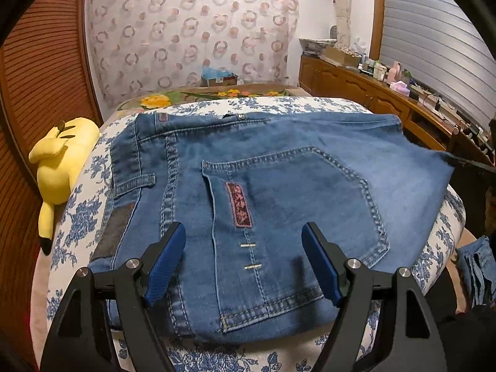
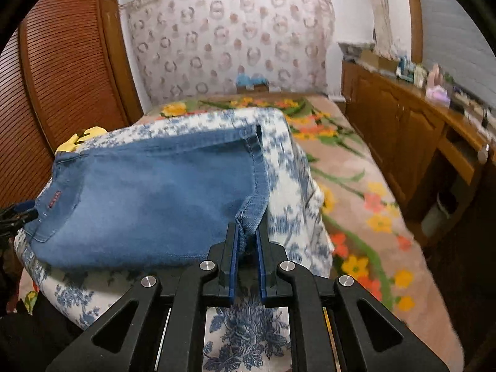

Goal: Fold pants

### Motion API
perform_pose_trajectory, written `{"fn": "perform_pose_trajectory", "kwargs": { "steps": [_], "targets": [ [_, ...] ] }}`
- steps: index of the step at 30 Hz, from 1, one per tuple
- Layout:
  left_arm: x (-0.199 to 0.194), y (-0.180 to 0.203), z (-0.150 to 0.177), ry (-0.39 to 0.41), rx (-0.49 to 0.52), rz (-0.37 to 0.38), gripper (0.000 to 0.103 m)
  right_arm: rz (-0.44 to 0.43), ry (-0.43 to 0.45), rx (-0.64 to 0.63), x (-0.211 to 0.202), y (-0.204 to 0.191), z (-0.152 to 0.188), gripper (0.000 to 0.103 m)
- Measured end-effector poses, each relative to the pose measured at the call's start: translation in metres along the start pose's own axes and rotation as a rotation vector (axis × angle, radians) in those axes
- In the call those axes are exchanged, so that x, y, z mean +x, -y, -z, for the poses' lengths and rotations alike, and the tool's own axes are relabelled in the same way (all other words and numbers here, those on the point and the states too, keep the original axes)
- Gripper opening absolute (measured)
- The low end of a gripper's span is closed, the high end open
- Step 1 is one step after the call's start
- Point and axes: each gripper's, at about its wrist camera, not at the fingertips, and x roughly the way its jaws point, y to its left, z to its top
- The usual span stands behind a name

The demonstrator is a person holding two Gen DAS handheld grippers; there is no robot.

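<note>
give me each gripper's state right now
left gripper: open, hovering above the jeans, holding nothing
right gripper: shut on the jeans' corner

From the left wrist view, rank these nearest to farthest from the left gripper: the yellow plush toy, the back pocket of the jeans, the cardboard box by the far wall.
1. Back pocket of the jeans: directly ahead of the left gripper, under its open fingers.
2. Yellow plush toy: off to the left, at the bed's edge.
3. Cardboard box: straight ahead, against the patterned far wall.
</note>
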Motion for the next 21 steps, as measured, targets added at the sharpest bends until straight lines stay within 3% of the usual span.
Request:
{"fn": "perform_pose_trajectory", "kwargs": {
  "steps": [15, 21],
  "targets": [
    [0.002, 0.010, -0.012, 0.012, 0.029, 0.013, 0.078, 0.001, -0.013, 0.016, 0.011, 0.001, -0.010, 0.010],
    [-0.001, 0.011, -0.011, 0.019, 0.019, 0.009, 0.078, -0.026, 0.047, -0.004, -0.001, -0.013, -0.027, 0.008]
  ]
}}
